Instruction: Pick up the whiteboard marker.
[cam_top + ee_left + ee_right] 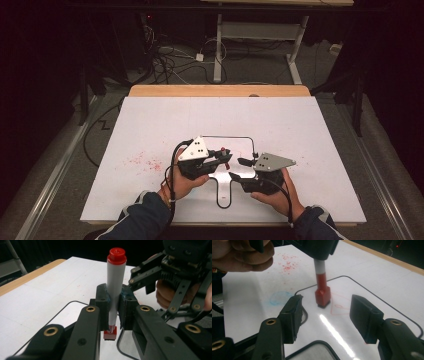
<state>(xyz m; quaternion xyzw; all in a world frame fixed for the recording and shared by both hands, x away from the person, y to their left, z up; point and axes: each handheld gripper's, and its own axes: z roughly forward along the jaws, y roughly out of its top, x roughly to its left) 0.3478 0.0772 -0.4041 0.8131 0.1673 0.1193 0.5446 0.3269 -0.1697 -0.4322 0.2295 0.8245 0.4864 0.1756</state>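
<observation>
Now | left claw clamped on upright marker | right claw apart, beside it

A white board is covering most of the worktop in front of me, with the worktop's pale wooden edge showing along the far side. A thin black outline is running across the board, looping down toward my side. Red speckles are dotting the board to my left, and a faint blue smudge is sitting nearby. Beyond the worktop, cables are tangling on the floor beside a white table frame.
</observation>
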